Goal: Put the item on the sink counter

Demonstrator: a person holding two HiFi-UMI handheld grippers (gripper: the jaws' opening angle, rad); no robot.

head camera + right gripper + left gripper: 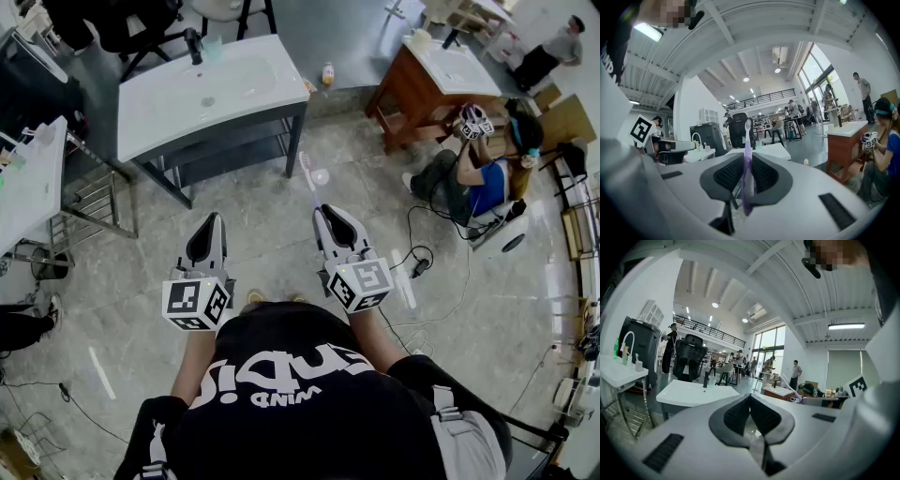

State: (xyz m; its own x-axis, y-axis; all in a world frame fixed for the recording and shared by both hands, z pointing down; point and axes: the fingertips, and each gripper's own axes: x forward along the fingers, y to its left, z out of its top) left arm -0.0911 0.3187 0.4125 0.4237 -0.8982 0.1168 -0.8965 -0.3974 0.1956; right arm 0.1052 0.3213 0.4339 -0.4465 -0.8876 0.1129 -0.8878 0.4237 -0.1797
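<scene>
My right gripper is shut on a purple toothbrush, whose head sticks out past the jaws toward the white sink counter. In the right gripper view the toothbrush stands upright between the black pads, bristle end up. The left gripper is shut with nothing in it; its pads meet in the left gripper view. Both grippers hang over the tiled floor, short of the counter's front edge. The counter carries a black faucet and a pale cup at its back.
A wooden vanity with a white basin stands at the right rear. A person sits on the floor to the right, with cables nearby. A small bottle stands on the floor beside the counter. A metal rack is at the left.
</scene>
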